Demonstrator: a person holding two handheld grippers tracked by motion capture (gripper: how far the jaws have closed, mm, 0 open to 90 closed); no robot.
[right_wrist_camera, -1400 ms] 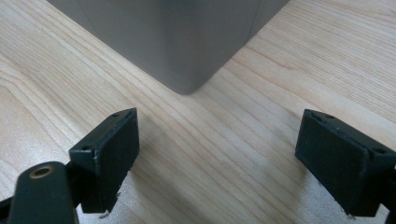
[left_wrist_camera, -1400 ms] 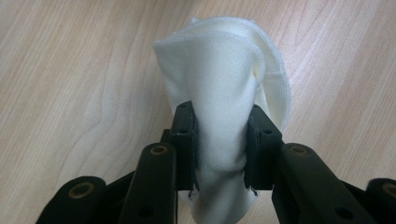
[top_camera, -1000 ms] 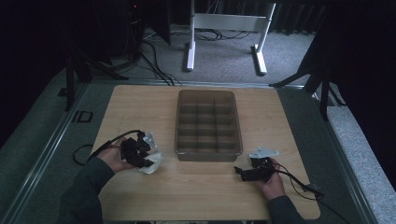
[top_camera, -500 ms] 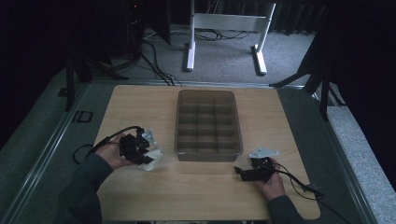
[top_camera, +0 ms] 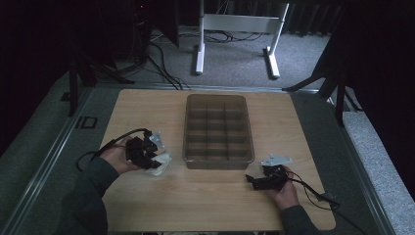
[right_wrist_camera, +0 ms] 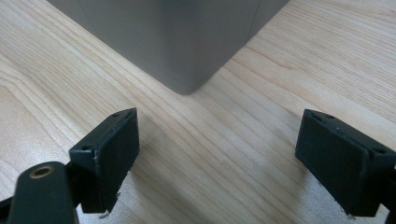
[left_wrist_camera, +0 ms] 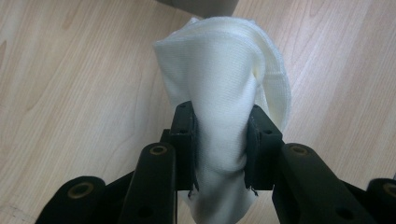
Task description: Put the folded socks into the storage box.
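Cloth (left_wrist_camera: pixel 224 88): white, fine-knit, bunched into a loose roll, sitting on the tabletop (top_camera: pixel 205 200) near its left side, just beside the near left corner of the organiser (top_camera: pixel 218 129). Left tongs (left_wrist_camera: pixel 219 140) are clamped on it, both pads pressing the narrowed waist of the bundle, with the looser folds fanning out beyond the jaws and a short tail hanging below them. In the high view the same tongs (top_camera: pixel 147 155) lie low over the cloth (top_camera: pixel 160 164).

Judgement on handling: light, soft and fully limp; it will sag and unroll if held by one edge. No breakage risk. The weave looks grippy enough that slipping is unlikely, but a thin pinch could pull out a single layer. The present hold across the gathered middle appears sound, since it traps several layers at once.

Right tongs (right_wrist_camera: pixel 219 163) stand wide apart and hold nothing, resting low over the tabletop and facing the organiser's near right corner (right_wrist_camera: pixel 187 79).
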